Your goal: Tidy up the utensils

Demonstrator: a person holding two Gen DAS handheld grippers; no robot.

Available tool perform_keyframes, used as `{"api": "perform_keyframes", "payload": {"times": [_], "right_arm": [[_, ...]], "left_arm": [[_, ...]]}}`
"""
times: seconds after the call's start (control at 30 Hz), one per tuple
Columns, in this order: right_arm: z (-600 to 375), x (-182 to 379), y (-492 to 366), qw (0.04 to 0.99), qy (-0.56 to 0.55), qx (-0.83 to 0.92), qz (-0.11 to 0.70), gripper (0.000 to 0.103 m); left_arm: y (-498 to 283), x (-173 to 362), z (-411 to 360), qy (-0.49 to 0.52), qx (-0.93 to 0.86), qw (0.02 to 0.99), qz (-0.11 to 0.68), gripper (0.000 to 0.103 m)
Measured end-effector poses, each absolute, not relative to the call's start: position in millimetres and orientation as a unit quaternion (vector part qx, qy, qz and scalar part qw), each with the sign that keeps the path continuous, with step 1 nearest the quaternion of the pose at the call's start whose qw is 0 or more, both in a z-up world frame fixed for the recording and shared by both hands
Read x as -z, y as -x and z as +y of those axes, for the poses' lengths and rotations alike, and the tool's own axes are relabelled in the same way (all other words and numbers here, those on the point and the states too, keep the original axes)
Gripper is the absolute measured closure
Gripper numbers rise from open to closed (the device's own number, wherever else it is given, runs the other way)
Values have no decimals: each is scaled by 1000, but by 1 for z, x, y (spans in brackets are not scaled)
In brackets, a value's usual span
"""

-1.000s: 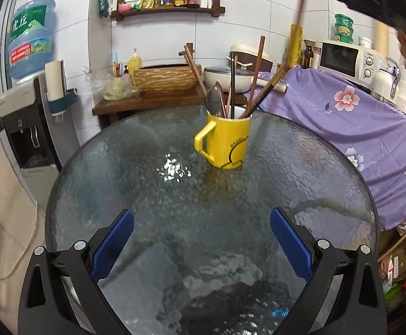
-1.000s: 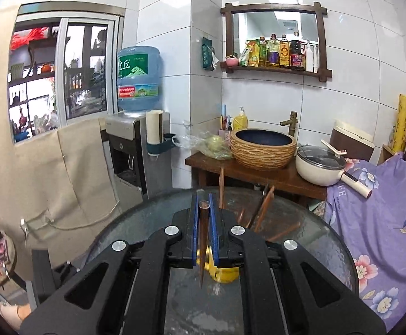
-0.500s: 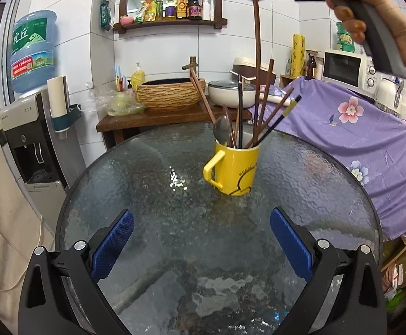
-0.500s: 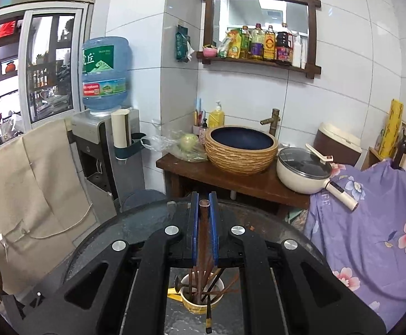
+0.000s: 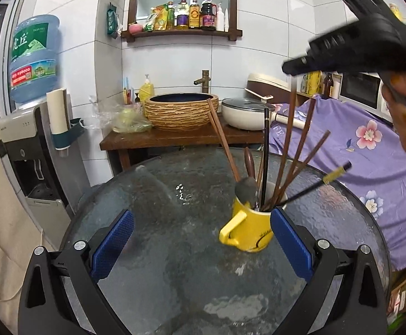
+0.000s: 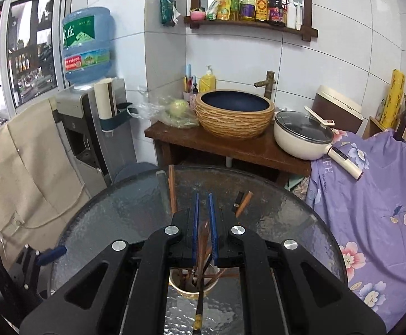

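Round pebbled-glass worktop (image 5: 175,251) in a white-tiled kitchen, mostly bare around one mug.

At about 1 o'clock in the left wrist view a glossy yellow mug (image 5: 249,230) stands well inside the rim, bristling with slim wooden chopsticks (image 5: 300,153) and a spoon (image 5: 246,188). Left gripper (image 5: 201,244) has its jaws wide apart, empty. Right gripper (image 6: 203,217), above the mug, has its jaws closed; whether they pinch a chopstick I cannot tell.

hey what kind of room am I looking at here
Most likely a small home kitchen or dining corner: a wooden wall shelf of sauce bottles, a cream electric pot with a glass lid on a wooden counter, and a blue water-dispenser jug.
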State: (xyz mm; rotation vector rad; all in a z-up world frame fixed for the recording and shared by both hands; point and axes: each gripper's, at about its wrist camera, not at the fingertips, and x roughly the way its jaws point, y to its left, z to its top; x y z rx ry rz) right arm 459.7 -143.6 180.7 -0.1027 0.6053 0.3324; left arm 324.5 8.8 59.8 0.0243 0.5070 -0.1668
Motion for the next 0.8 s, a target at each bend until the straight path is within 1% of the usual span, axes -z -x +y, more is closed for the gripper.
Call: {"api": "perform_keyframes", "payload": {"times": [0.13,0.27,0.3,0.33,0.4,0.43,0.5,0.57,0.6,0.63,0.8], "right_arm": [[-143,-165,-463,936,54,-158,309,95],[-149,-161,-455,942,51,-159,292,95],[-151,-162,-449,944,50,-160,283,88],[-154,-163,-443,949,48,-156,271,64],[-163,-166,-428,958,36,-147,242,31],[-169,-167,-414,963,30,-147,222,31],[-175,-165,-394,966,30,-151,208,31],[-182,-162,-370,969,23,-154,193,25],[-187,-160,-355,971,20,-154,181,18],[-190,-158,-344,973,21,-152,171,13],[-202,-135,-270,984,52,-124,116,6]], "left_arm": [[-328,-59,5,-11,80,964,252,7],[-320,-54,3,-18,80,964,253,7],[-317,-53,3,-22,78,964,252,7],[-315,-53,3,-23,75,965,250,7],[-308,-51,5,-22,71,966,246,7],[-303,-51,6,-21,70,967,244,7],[-293,-51,7,-25,64,969,236,7],[-283,-51,7,-30,60,971,229,7],[-279,-51,7,-31,59,972,226,7],[-272,-52,7,-31,59,973,221,7],[-240,-53,5,-34,60,977,203,7]]}}
